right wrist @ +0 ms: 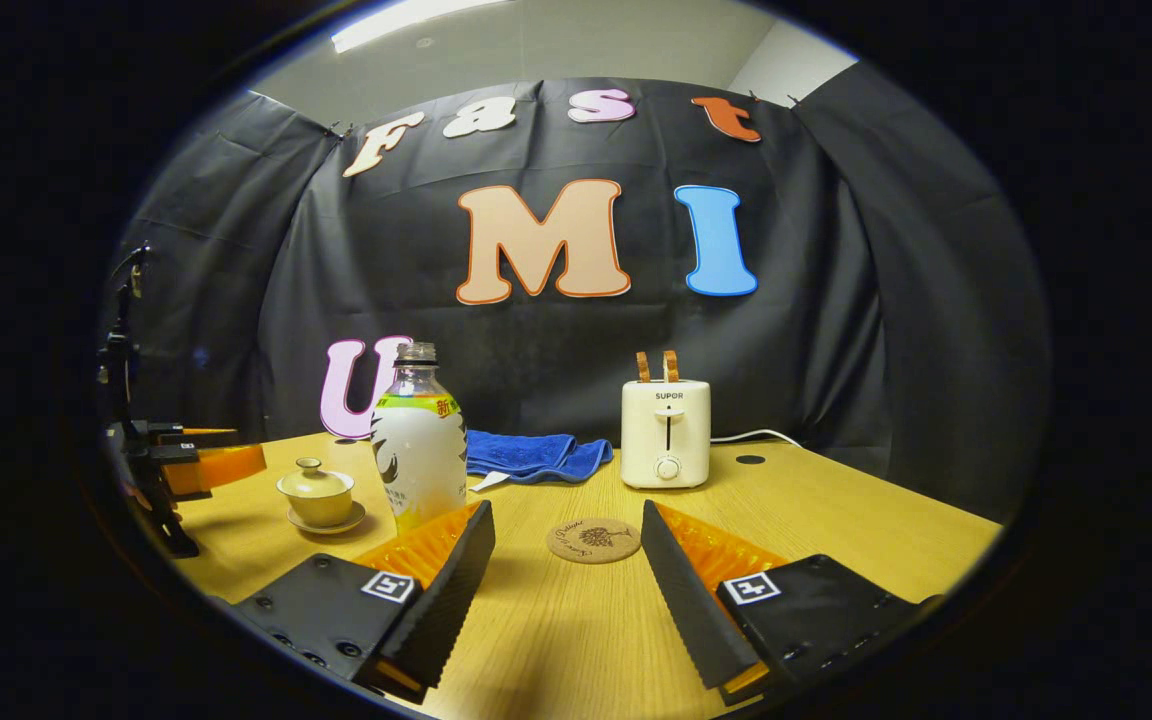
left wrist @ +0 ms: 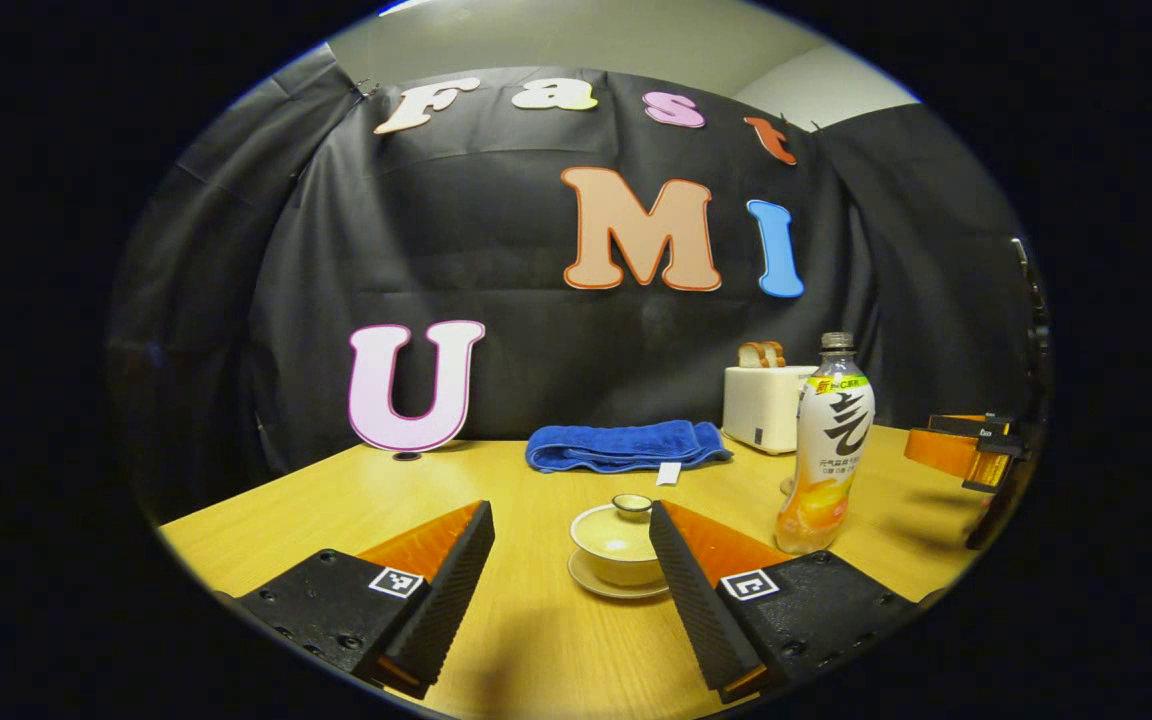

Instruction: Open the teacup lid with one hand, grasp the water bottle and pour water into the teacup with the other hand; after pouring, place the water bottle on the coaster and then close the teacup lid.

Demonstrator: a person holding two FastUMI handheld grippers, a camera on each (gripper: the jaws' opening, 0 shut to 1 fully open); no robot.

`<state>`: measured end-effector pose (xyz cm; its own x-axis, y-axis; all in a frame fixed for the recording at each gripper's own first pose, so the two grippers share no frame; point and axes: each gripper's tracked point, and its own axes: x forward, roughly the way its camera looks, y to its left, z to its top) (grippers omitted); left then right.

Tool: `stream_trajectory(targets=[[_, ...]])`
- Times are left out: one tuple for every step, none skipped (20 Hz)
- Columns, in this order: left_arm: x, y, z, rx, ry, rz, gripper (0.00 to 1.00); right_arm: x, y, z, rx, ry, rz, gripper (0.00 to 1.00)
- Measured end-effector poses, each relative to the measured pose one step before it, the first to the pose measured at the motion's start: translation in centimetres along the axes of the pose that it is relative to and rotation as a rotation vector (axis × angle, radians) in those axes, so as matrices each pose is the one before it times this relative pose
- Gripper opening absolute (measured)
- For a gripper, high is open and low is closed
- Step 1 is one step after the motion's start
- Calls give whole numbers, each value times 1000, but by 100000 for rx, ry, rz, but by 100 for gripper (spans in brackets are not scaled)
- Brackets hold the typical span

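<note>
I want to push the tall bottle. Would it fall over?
Probably. The water bottle stands tall on a narrow base, so a high push could tip it. Its cap looks off, so it may spill. Its smooth wrap may be slippery.

table (right wrist: 836, 520): wood-grain top, smooth, light sheen
teacup (left wrist: 616, 545): glazed ceramic, glossy, as are its lid (left wrist: 632, 503) and saucer (left wrist: 601, 585)
water bottle (right wrist: 419, 450): clear plastic, glossy printed wrap
coaster (right wrist: 593, 540): cork-like, matt, fine-grained
towel (left wrist: 621, 445): terry cloth, soft nap, matt
toaster (right wrist: 666, 432): smooth plastic-looking shell, slight gloss
booth wall (right wrist: 886, 300): matt cloth, creased
</note>
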<state>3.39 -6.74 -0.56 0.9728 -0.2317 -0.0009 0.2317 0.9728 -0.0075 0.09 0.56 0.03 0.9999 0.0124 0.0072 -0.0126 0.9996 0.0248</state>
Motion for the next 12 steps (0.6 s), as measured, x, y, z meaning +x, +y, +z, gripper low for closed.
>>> stream_trajectory(targets=[[357,-275,-90,51,72,-1242,92,13,14,49,-10,10,62,94],[313,-207,-23,29,435,-1118,92,-16,-16,-13,0,-35,45,96],[259,-289,-115,182,573,-956,92,-21,1,50,13,-11,31,99],[352,-311,-47,361,665,-971,92,-14,23,-66,15,25,76,95],[420,-291,-220,348,736,-1052,92,2,59,-32,20,37,202,95],[452,-177,-61,263,896,-734,92,41,39,39,33,15,204,94],[328,-127,-126,310,930,-672,92,-9,38,51,-9,-5,119,93],[500,-143,-107,477,1325,-728,92,-3,-24,-79,23,7,16,92],[459,-222,-221,775,1306,-790,92,-4,28,39,4,14,113,92],[579,-194,-157,752,1308,-732,91,-8,18,-78,-20,45,134,92],[527,-107,-212,683,1298,-560,92,-13,21,0,33,24,146,95],[370,-22,-54,540,883,-375,91,6,70,33,-11,7,205,95]])
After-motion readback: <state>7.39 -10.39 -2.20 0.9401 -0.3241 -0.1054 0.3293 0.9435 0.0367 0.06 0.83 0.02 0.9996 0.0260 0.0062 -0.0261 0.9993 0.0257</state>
